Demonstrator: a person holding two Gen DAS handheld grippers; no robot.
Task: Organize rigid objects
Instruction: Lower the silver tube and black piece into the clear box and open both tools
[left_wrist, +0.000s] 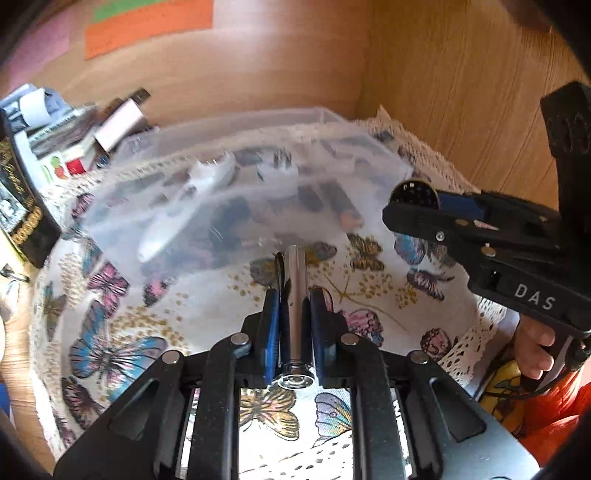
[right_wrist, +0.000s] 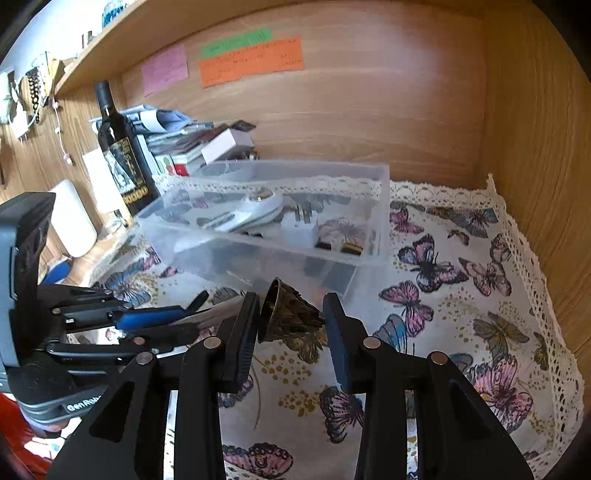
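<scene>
My left gripper (left_wrist: 294, 295) is shut on a silver metal cylinder (left_wrist: 296, 291) that lies along its fingers, held just above the butterfly cloth in front of a clear plastic box (left_wrist: 236, 192). My right gripper (right_wrist: 290, 314) is shut on a small dark bronze bell-shaped object (right_wrist: 288, 314), held near the box's front wall (right_wrist: 266, 254). In the left wrist view the right gripper (left_wrist: 410, 206) is at the right with the round dark object (left_wrist: 415, 194) at its tips. The box holds a white flat gadget (right_wrist: 255, 210), a white plug adapter (right_wrist: 301, 225) and small dark items.
A butterfly-print cloth with lace edge (right_wrist: 461, 280) covers the wooden shelf. Wooden walls close the back and right (right_wrist: 535, 129). A dark wine bottle (right_wrist: 120, 147) and a stack of books and boxes (right_wrist: 192, 144) stand behind the box at the left.
</scene>
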